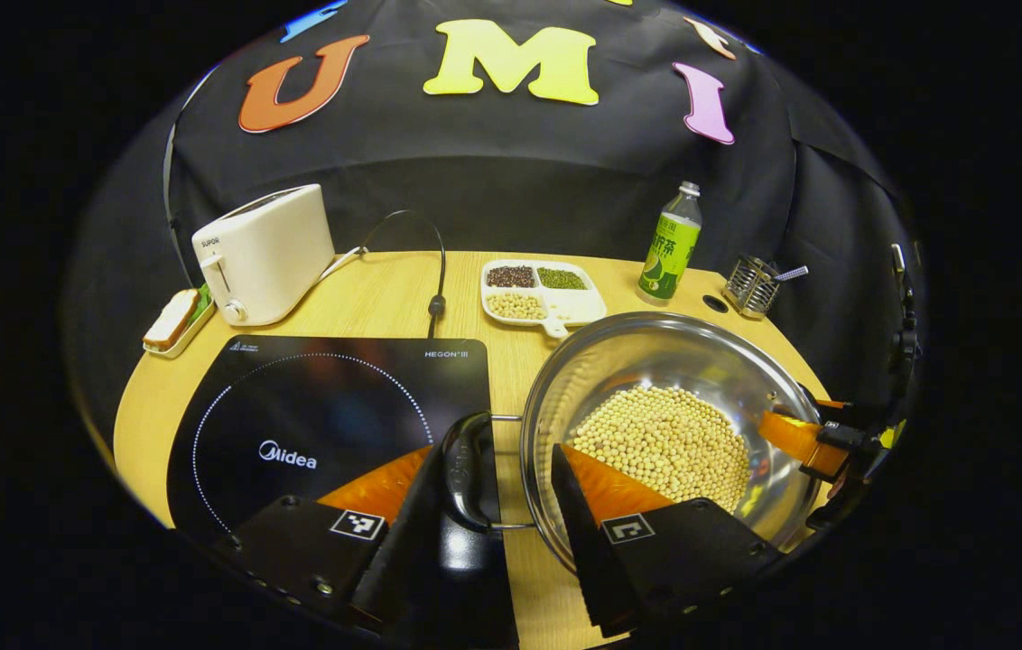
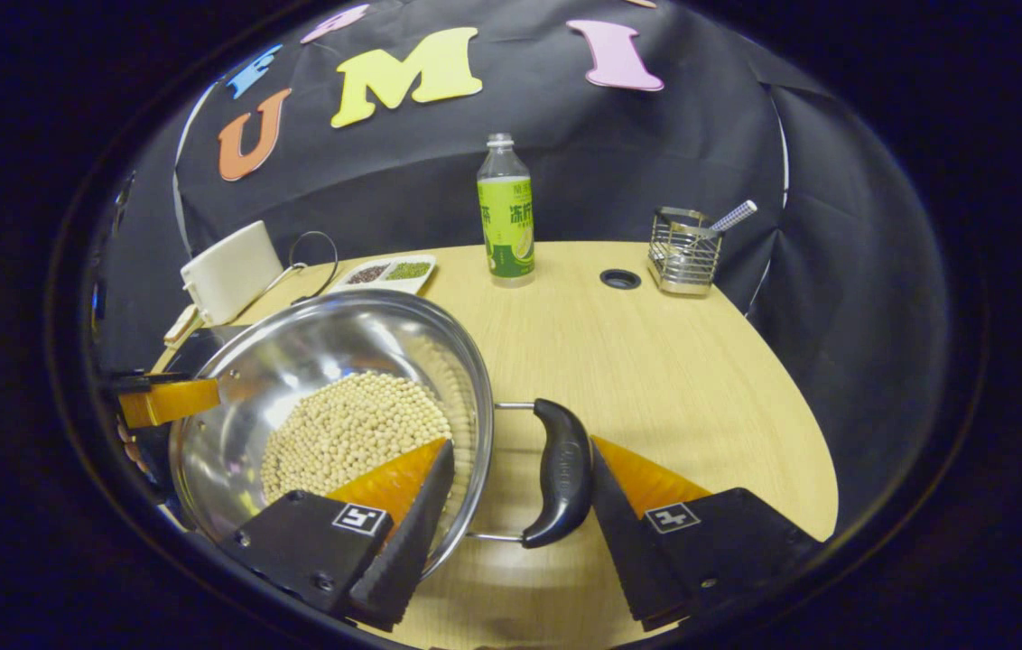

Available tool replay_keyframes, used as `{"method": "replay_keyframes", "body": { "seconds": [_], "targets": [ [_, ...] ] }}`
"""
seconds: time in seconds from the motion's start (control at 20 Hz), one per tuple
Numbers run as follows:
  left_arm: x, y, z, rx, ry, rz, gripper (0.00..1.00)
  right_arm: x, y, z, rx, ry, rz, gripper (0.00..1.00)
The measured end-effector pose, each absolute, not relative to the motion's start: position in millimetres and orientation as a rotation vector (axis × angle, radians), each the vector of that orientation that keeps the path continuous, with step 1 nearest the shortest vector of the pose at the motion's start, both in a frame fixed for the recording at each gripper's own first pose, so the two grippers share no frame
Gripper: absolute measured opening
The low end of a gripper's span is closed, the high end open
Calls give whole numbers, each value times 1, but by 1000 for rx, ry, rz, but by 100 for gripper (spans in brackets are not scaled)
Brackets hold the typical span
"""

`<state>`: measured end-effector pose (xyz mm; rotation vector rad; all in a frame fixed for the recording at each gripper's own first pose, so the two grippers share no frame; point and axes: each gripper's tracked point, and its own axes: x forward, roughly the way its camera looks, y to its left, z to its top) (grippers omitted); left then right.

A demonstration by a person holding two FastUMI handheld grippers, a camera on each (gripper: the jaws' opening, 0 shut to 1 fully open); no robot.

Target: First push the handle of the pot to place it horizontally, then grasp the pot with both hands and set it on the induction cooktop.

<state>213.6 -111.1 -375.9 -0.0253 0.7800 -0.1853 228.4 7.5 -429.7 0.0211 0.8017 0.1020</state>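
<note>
Pot (image 1: 664, 424) btwn both grippers: left gripper (image 1: 524, 487) & right gripper (image 2: 520, 487) wide, straddling handles.

Toaster (image 1: 264, 254), bottle (image 1: 671, 244), grain tray (image 1: 540, 291).

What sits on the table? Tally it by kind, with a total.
Pot: 1
Cooktop: 1
Toaster: 1
Bottle: 1
Divided tray: 1
Wire caddy: 1
Sandwich dish: 1
Total: 7

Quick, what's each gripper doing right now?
Left gripper: open, fingers straddling the pot's left handle.
Right gripper: open, straddling the right handle.
</note>
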Motion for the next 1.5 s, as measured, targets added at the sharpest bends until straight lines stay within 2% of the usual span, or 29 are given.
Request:
{"method": "replay_keyframes", "body": {
  "seconds": [0.05, 0.1, 0.15, 0.2, 0.25, 0.65, 1.5],
  "targets": [
    [216, -114, -381, -38, 771, -187, 66, 228, 9, -428, 22, 799, 106, 85],
    [216, -113, -379, -40, 765, -203, 51, 228, 9, -427, 16, 800, 102, 82],
    [216, -113, -377, -53, 749, -204, 61, 229, 7, -428, 8, 799, 101, 79],
    [216, -113, -378, -63, 750, -203, 61, 229, 6, -427, 7, 801, 100, 79],
    [216, -113, -377, -64, 745, -204, 59, 228, 6, -427, 12, 804, 97, 80],
    [199, -121, -364, -43, 743, -224, 56, 213, -7, -408, 54, 803, 12, 65],
    [176, -67, -235, -84, 537, -213, 53, 180, 42, -299, 142, 763, 60, 64]
  ]
}}
